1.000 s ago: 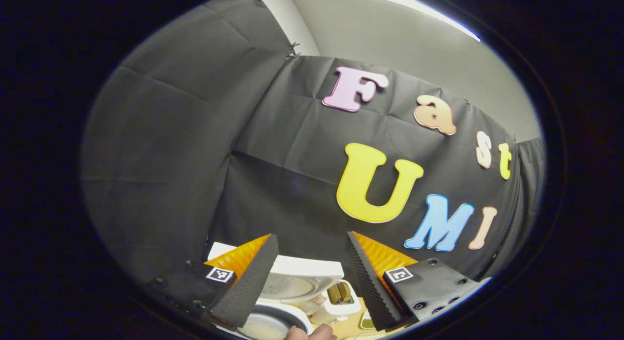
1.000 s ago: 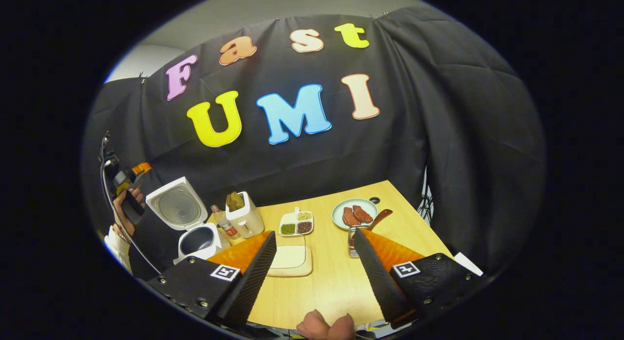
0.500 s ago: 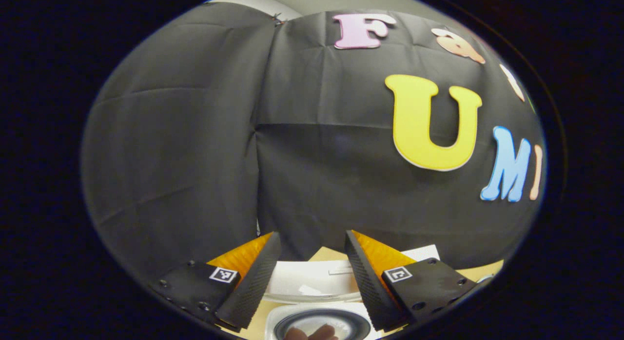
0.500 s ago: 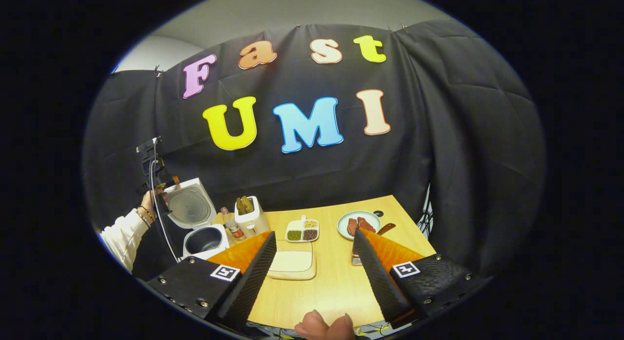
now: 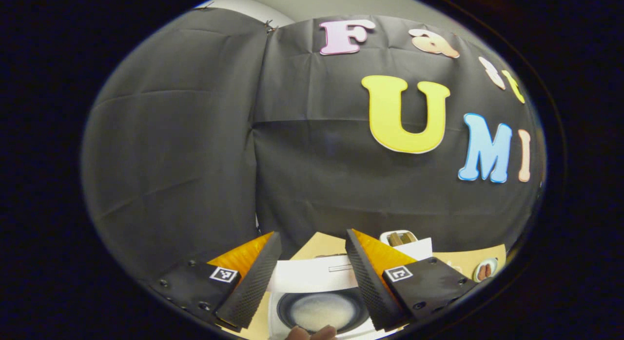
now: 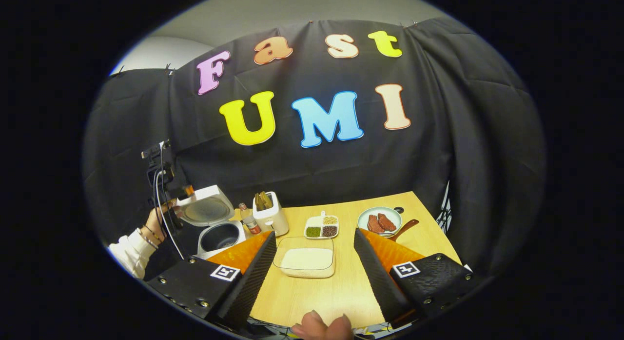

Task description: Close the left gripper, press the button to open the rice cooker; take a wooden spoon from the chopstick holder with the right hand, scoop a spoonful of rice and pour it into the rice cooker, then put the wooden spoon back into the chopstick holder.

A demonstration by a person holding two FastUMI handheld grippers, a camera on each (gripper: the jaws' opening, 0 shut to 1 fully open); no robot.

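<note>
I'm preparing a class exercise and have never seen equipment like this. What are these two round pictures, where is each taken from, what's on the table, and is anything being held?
There is no robot here: a person holds a two-finger gripper in each hand, and a fisheye camera rides on each one.

The right gripper view looks across the wooden table from the right gripper, whose fingers stand apart with nothing between them. On the table are a rice cooker with its lid up, a chopstick holder with wooden utensils standing in it, a small bottle, a divided dish of grains, a plate of meat and a clear tray of rice. At the left, a hand holds the other gripper by the cooker.

The left gripper view looks from the left gripper, also open and empty, down into the cooker's pot.
</note>
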